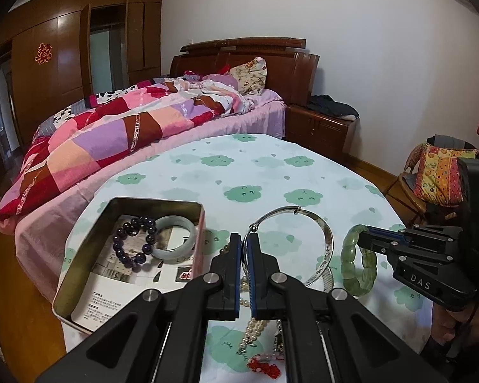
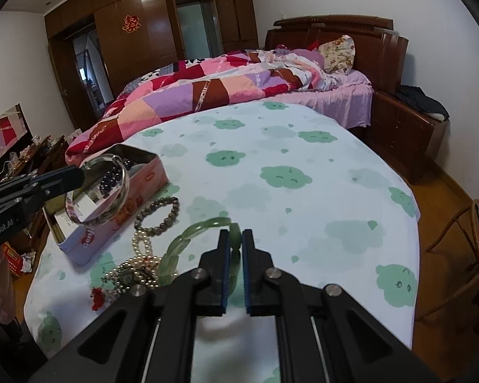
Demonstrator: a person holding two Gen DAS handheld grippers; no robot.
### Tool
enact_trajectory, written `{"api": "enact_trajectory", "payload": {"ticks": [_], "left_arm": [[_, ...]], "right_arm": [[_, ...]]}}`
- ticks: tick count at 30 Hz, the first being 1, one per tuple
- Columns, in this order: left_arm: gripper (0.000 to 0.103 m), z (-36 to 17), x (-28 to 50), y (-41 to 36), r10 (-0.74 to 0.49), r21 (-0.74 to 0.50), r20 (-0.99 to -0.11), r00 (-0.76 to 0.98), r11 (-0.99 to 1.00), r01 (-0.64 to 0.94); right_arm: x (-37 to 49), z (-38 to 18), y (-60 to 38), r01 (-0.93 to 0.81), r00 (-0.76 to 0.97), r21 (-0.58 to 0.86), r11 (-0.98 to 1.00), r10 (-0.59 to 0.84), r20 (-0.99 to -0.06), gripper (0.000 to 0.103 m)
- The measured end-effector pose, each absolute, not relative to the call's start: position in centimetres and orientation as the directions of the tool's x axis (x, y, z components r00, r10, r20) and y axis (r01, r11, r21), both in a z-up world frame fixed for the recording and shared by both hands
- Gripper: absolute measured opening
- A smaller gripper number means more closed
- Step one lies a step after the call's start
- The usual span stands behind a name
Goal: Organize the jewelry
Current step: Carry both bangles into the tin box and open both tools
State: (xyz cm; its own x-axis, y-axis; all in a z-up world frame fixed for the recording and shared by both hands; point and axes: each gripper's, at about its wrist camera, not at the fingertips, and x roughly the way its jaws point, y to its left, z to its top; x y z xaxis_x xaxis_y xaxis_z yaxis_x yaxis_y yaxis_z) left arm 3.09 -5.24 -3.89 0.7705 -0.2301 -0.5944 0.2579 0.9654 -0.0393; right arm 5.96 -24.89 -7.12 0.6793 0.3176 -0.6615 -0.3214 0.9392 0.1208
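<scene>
Silver bangle point(image 1: 306, 249) — thin, round, green bead bracelet point(image 1: 356, 266) — chunky, glassy

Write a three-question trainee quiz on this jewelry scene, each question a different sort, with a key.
1. True or false: the left gripper is shut on the silver bangle.
2. The right gripper holds: A) the pearl strand B) the green stone bracelet C) nothing.
3. Fill in: the dark purple bead bracelet and the pale jade bangle lie inside the ___.

Key: 1 true. 2 B. 3 tin box.
</scene>
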Motion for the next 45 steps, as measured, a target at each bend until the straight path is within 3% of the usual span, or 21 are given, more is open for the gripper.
{"api": "enact_trajectory", "payload": {"ticks": [45], "left_arm": [[0.003, -3.7, 3.9, 5.2, -0.055, -0.077, -0.587, 0.808, 0.997, 0.013]], "right_arm": [[8.9, -1.9, -12.3, -0.545, 0.627, 0.038, 0.838, 0.438, -0.644, 0.009]]}}
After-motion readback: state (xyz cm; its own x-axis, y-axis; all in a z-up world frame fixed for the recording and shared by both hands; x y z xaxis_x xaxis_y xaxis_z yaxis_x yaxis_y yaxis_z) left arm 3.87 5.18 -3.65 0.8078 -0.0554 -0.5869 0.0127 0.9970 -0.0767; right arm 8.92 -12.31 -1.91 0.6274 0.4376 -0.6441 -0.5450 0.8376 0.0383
